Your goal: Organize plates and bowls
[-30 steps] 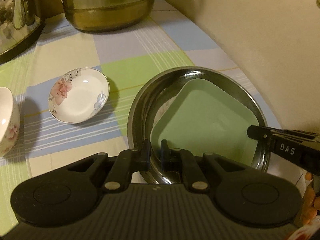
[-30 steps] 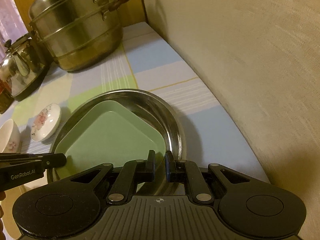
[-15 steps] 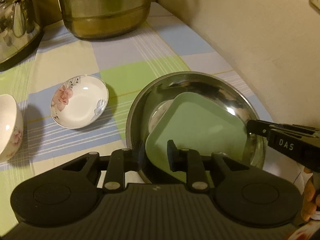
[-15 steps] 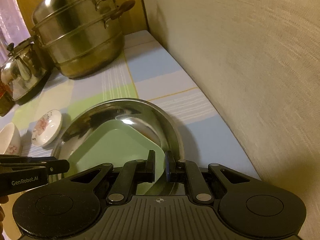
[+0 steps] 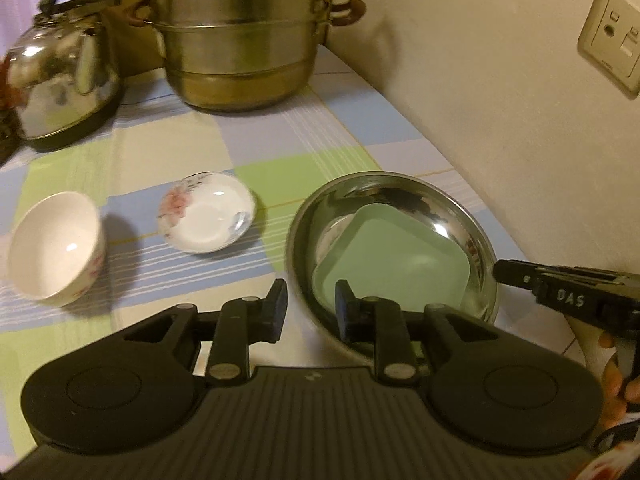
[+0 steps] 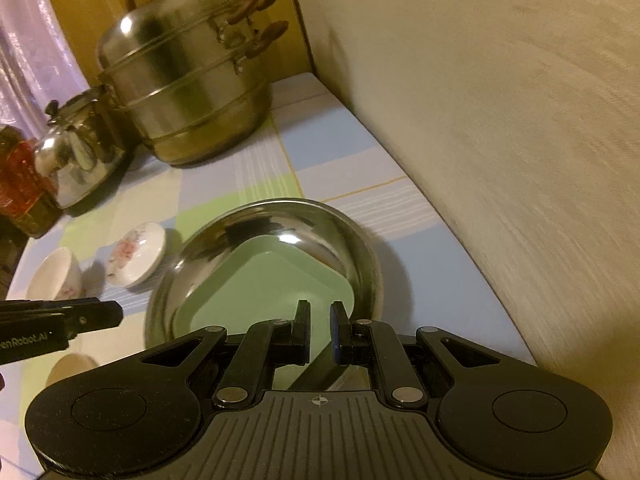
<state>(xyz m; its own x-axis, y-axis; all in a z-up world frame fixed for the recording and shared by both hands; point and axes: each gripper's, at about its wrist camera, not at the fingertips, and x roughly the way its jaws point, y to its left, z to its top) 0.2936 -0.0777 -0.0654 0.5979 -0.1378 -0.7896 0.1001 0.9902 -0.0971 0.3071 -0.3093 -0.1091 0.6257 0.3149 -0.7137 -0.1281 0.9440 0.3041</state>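
- Over the near rim of the round stainless steel basin [image 5: 472,240], left gripper [image 5: 308,312] has just been opening, nothing between its jaws.
- Right gripper [image 6: 320,332] is clenched, empty as far as I can tell.
- Square pale green plate [image 5: 400,268] lies inside the basin.
- Next: go for the small floral saucer [image 5: 206,218] by its rim, lift level.

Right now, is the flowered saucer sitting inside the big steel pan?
No, the flowered saucer sits on the tablecloth beside the steel pan.
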